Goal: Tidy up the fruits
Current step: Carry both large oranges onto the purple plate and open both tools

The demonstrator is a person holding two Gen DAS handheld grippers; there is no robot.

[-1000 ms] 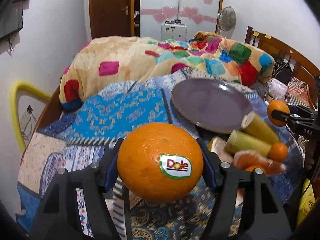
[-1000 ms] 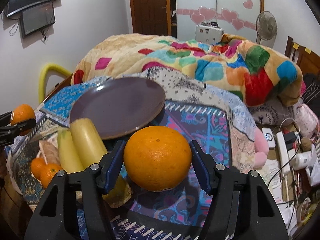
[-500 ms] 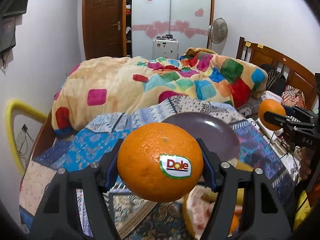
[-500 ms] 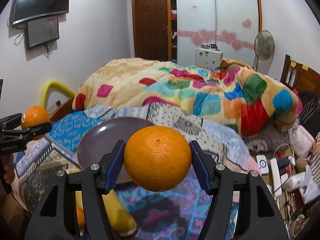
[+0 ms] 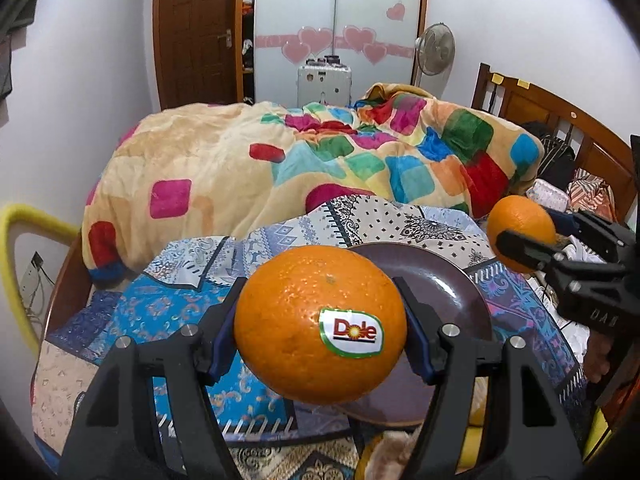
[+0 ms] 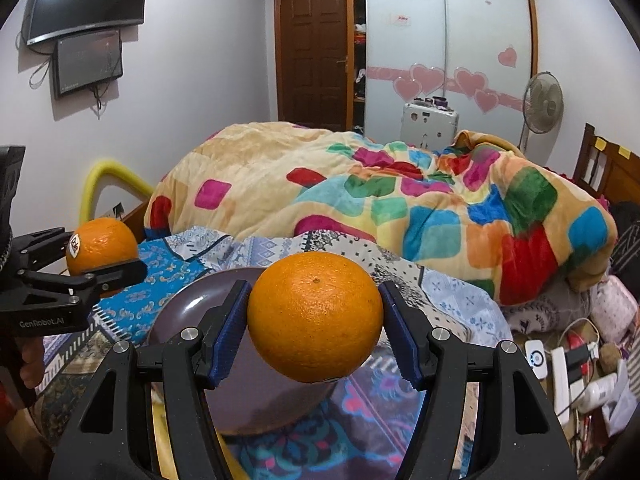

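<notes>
Left tool (image 5: 320,332) grips one stickered orange (image 5: 320,324); right tool (image 6: 316,320) grips another orange (image 6: 315,316); one purple plate (image 5: 448,292) below.

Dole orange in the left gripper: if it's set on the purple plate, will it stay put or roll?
Likely to roll: the Dole orange is near-round with no flat side, and the purple plate looks smooth and glossy. It seems firm, holding shape between the left gripper pads. Release low, near the plate's centre.
</notes>
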